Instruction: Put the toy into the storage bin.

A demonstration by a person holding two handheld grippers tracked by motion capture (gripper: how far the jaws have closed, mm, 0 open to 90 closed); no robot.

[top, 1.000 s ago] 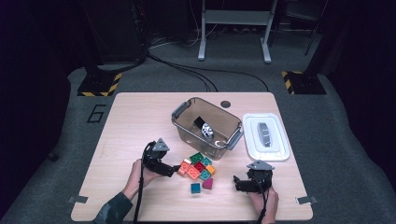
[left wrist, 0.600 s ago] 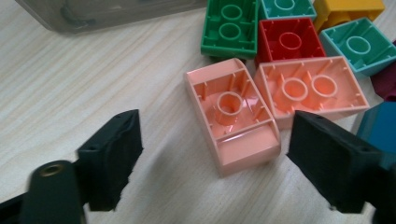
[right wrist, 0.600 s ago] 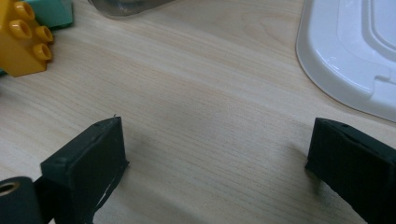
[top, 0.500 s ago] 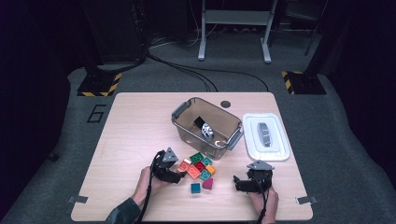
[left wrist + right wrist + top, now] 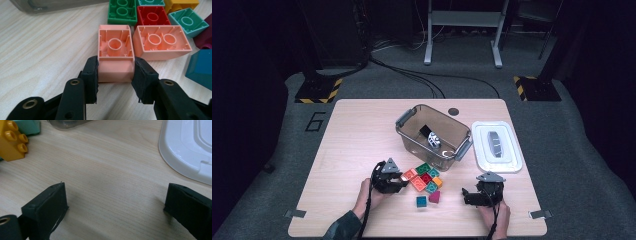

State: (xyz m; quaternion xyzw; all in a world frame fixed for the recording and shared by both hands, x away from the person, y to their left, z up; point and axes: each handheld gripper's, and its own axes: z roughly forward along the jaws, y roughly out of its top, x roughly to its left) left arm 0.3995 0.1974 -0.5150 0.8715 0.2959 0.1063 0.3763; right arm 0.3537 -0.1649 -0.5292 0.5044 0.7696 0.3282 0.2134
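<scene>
Working hand: the left gripper (image 5: 115,72) is at the near-left edge of the block cluster; its jaws stand one on each side of a pink square block (image 5: 115,53), pads touching the block's two side walls.
Grip state: clenched on the pink square block, which rests on the table (image 5: 357,145) with its hollow underside up.
Block position: at the left end of the cluster, just in front of the clear bin (image 5: 432,135) as seen from the person's side.
Key relation: the block lies straight ahead between the fingers, roughly half its depth inside the jaws; it is square, so no long axis governs.
Neighbour: a pink long block (image 5: 161,42) sits just beside it on the right, apart by a narrow gap.
Idle hand: the right gripper (image 5: 115,202) rests on bare wood near the white lid (image 5: 190,147), jaws released wide, nothing between them.
Nearer hand: left.
Judgement: a lift toward the bin looks likely; the lift must be vertical to avoid dragging the neighbour.
</scene>
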